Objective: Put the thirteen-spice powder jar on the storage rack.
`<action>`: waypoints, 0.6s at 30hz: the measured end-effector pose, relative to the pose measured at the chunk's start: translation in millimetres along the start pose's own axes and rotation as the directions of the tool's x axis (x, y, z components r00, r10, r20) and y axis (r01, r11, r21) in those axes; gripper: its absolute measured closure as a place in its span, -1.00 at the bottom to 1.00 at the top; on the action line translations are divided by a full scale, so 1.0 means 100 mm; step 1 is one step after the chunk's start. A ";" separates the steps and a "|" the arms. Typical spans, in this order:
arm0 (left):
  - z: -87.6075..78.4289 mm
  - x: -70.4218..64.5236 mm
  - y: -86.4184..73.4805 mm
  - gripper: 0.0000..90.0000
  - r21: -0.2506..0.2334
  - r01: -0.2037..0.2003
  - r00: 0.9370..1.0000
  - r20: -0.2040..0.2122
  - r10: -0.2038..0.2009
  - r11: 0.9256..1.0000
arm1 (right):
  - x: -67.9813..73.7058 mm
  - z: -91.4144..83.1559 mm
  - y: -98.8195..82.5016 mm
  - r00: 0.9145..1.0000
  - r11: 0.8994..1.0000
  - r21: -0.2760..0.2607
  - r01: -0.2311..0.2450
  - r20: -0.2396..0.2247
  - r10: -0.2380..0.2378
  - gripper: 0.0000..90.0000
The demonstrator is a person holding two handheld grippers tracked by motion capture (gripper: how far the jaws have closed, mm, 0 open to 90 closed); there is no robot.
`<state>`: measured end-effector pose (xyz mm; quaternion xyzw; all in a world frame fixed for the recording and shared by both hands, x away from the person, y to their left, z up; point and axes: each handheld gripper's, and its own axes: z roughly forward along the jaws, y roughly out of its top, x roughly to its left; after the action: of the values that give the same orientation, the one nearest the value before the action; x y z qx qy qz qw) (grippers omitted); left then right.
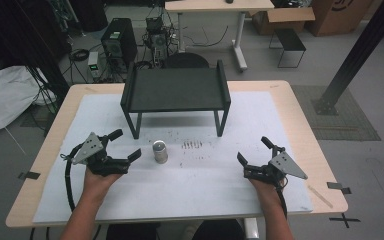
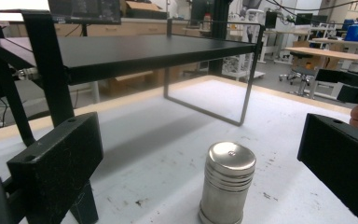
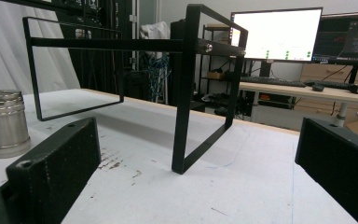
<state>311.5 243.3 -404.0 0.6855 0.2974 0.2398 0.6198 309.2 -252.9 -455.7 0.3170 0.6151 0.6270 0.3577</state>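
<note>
High view dim and soft, low in detail; floor and far corners fall to near black. White table mat [image 1: 190,175] is the brightest surface. Black shelf [image 1: 175,90] casts a faint diffuse shadow beneath, so light seems to come from overhead. Left gripper view: steel canister [image 2: 227,182] sharp, small highlight on its lid; background washed out. Right gripper view: monitor [image 3: 279,35] overexposed; near jaws slightly blurred.

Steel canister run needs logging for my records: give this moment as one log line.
steel canister: upright on mat, untouched | left hand-held gripper: open, beside it | right hand-held gripper: open, apart | black rack: behind
</note>
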 end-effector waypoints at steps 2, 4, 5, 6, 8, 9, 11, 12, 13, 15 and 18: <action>0.02 -0.01 0.01 -0.99 0.005 0.001 1.000 0.002 -0.001 1.000 | 0.00 0.00 0.00 1.000 1.000 0.000 0.000 0.000 0.000 -1.00; 0.04 -0.01 0.03 -0.99 0.013 0.002 1.000 0.005 -0.002 1.000 | 0.00 0.00 0.00 1.000 1.000 0.000 -0.001 0.000 0.001 -1.00; 0.05 -0.01 0.03 -0.99 0.016 0.004 1.000 0.007 -0.004 1.000 | 0.00 0.00 0.00 1.000 1.000 0.000 -0.001 0.000 0.001 -1.00; 0.06 -0.01 0.04 -0.99 0.020 0.003 1.000 0.009 -0.004 1.000 | 0.00 0.00 0.00 1.000 1.000 0.000 -0.001 0.000 0.001 -1.00; 0.07 -0.02 0.05 -0.99 0.029 0.000 1.000 0.010 -0.001 1.000 | 0.00 0.00 0.00 1.000 1.000 -0.001 -0.001 0.000 0.001 -1.00; 0.08 -0.02 0.05 -0.99 0.032 0.000 1.000 0.013 -0.001 0.999 | 0.00 0.00 0.00 1.000 1.000 -0.002 -0.001 0.000 0.001 -1.00; 0.10 -0.02 0.06 -0.99 0.039 0.005 1.000 0.012 -0.005 0.999 | 0.00 0.00 0.00 1.000 1.000 -0.002 -0.001 0.000 0.001 -1.00; 0.10 -0.02 0.06 -0.99 0.044 0.006 1.000 0.012 -0.006 0.999 | 0.00 0.00 0.00 1.000 1.000 -0.003 -0.001 0.000 0.001 -1.00; 0.11 -0.02 0.06 -0.99 0.052 0.010 1.000 0.014 -0.010 0.999 | 0.00 0.00 0.00 1.000 1.000 -0.003 -0.001 0.000 0.001 -1.00; 0.13 -0.03 0.05 -0.99 0.066 0.011 1.000 0.018 -0.012 0.998 | 0.00 0.00 0.00 1.000 1.000 -0.003 -0.001 -0.001 0.001 -1.00; 0.16 -0.04 0.06 -0.99 0.089 -0.004 1.000 0.029 0.001 0.996 | 0.00 0.00 0.00 1.000 1.000 -0.003 -0.002 -0.001 0.002 -1.00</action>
<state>320.3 228.3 -400.1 0.7161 0.2978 0.2173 0.5927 309.0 -253.3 -455.8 0.3166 0.6140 0.6286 0.3573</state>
